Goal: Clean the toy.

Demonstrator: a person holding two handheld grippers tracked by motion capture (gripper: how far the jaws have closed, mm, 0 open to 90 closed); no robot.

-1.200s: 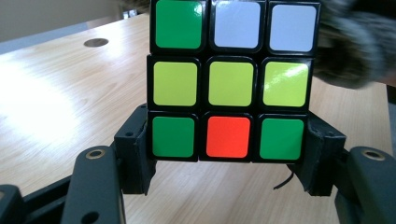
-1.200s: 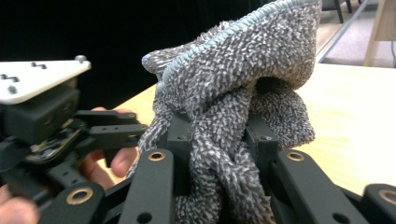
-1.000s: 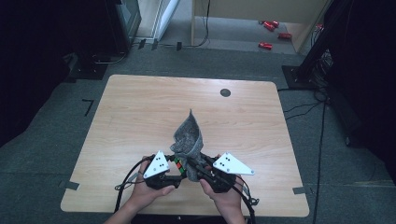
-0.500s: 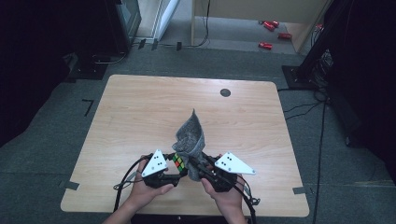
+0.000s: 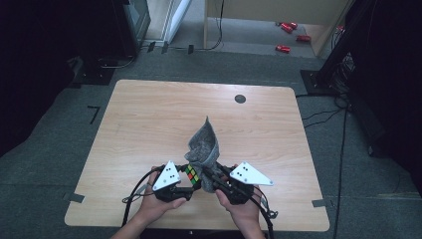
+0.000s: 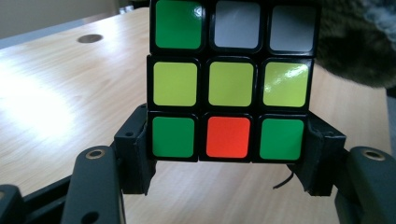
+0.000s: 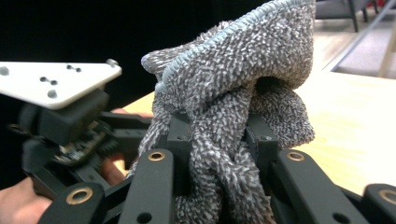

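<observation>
Left gripper [image 6: 227, 154] has its jaws clamped on the bottom row of a scrambled puzzle cube [image 6: 228, 79], one jaw on each side, and the cube sits upright above the wood. The face toward that gripper's camera reads green, red, green along the bottom, three yellow-green squares in the middle, and green plus two grey-looking ones up top. Right gripper [image 7: 217, 140] is squeezed shut on a bunched grey cloth [image 7: 243, 88], fuzzy terry stuff with a stitched pale edge, and the fabric bulges out above and around the jaws. In the high view both grippers sit close together at the near edge of the wooden table [image 5: 149, 114], with the person's left hand [image 5: 154, 204] and right hand [image 5: 244, 209] coming in from the bottom. The cube is right between the two grippers, and the cloth is touching its right side and sticking up in a peak behind it. Further out on the tabletop there's a round dark grommet hole [image 5: 240, 98] near the far edge. Past the table, on the floor, a few small red things [image 5: 288, 35] are lying around.
</observation>
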